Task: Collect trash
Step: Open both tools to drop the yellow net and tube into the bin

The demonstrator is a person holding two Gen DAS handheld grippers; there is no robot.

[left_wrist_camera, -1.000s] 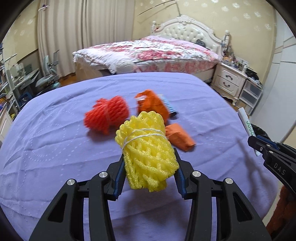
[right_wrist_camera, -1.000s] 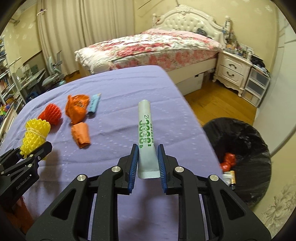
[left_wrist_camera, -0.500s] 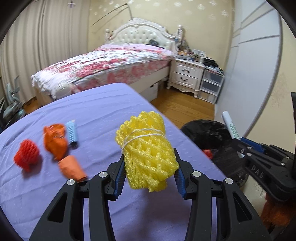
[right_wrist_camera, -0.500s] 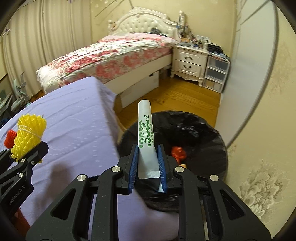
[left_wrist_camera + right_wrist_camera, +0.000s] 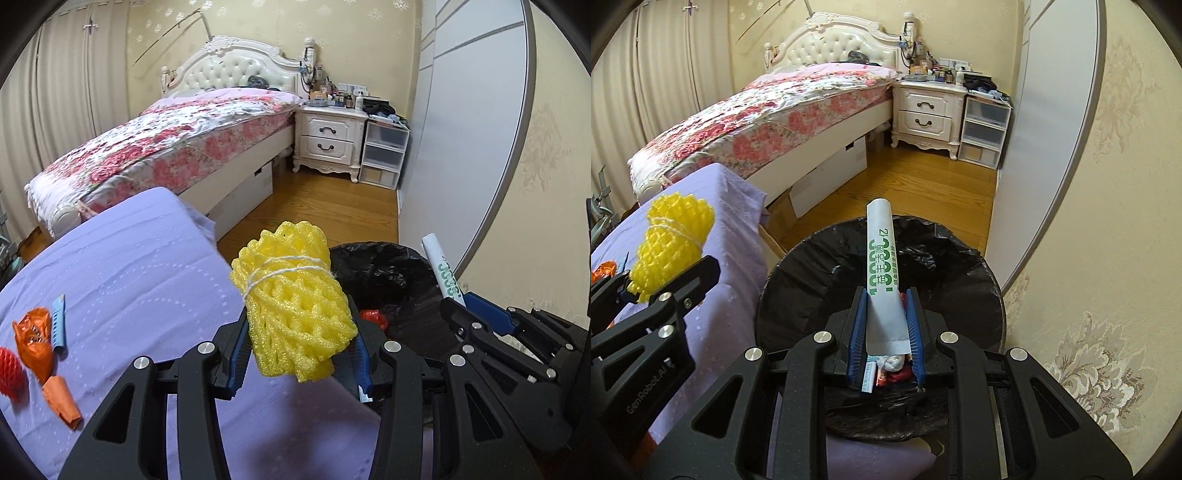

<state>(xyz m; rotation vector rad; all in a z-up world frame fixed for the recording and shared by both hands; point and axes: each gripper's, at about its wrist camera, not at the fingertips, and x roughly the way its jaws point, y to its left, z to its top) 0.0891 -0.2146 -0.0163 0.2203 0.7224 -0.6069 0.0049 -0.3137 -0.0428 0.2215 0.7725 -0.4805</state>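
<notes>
My left gripper (image 5: 299, 347) is shut on a yellow foam net roll (image 5: 295, 306) tied with white string, held over the purple table's right edge beside the black-lined trash bin (image 5: 391, 273). In the right wrist view my right gripper (image 5: 884, 325) is shut on a white tube with green print (image 5: 882, 273), hanging directly above the trash bin (image 5: 812, 295), which holds several wrappers. The tube (image 5: 441, 271) and right gripper (image 5: 476, 314) also show at the right of the left wrist view. The yellow roll (image 5: 670, 240) appears at the left of the right wrist view.
On the purple tablecloth (image 5: 129, 266) at the left lie a red foam net (image 5: 9, 373), an orange wrapper (image 5: 35, 338), a blue strip (image 5: 58, 321) and an orange scrap (image 5: 61, 402). A floral bed (image 5: 166, 147), a white nightstand (image 5: 328, 142) and a wall (image 5: 1108, 184) surround the wooden floor.
Both grippers swung right from over the table toward the bin, each keeping its item. The right gripper now hangs over the bin's opening; the table litter slid to the left edge of view.
</notes>
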